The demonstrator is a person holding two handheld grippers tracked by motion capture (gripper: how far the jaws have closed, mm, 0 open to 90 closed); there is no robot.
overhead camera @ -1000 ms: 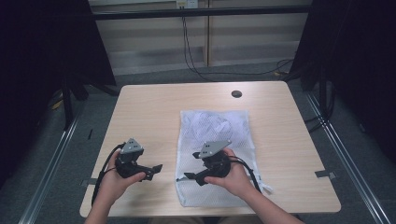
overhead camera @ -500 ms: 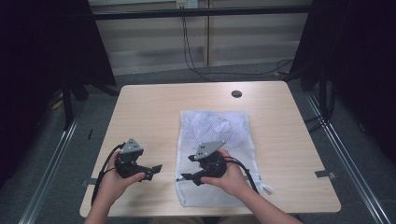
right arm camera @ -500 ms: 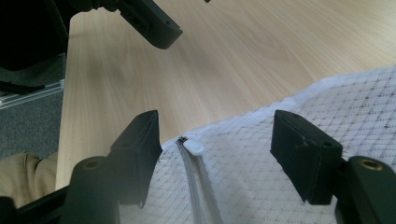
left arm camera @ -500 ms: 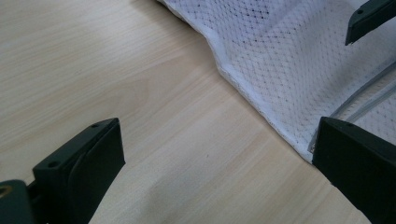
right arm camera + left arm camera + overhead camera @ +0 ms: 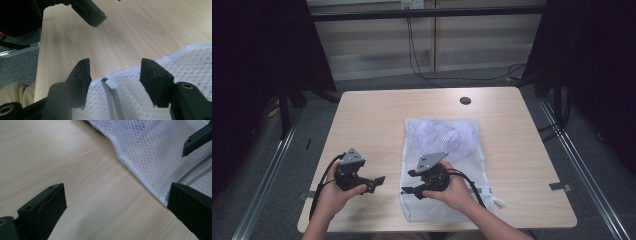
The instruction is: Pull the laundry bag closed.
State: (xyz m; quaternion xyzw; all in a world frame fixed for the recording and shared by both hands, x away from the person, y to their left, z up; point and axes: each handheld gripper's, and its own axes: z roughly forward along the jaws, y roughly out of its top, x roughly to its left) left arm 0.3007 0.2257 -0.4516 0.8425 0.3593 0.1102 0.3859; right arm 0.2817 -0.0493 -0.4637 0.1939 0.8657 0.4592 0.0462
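Hovering spread over the mesh bag's (image 5: 445, 150) near-left corner, the right tool (image 5: 113, 75) frames its zipper pull (image 5: 111, 85); left tool (image 5: 115, 202) released over bare table (image 5: 377, 130).

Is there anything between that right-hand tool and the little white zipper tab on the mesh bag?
Nothing visible: the right tool stands open just above the zipper pull at the mesh bag edge.

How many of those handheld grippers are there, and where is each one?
2. The left gripper hovers over bare table, just left of the white mesh bag. The right gripper sits over the bag's near-left corner, jaws astride its zipper pull.
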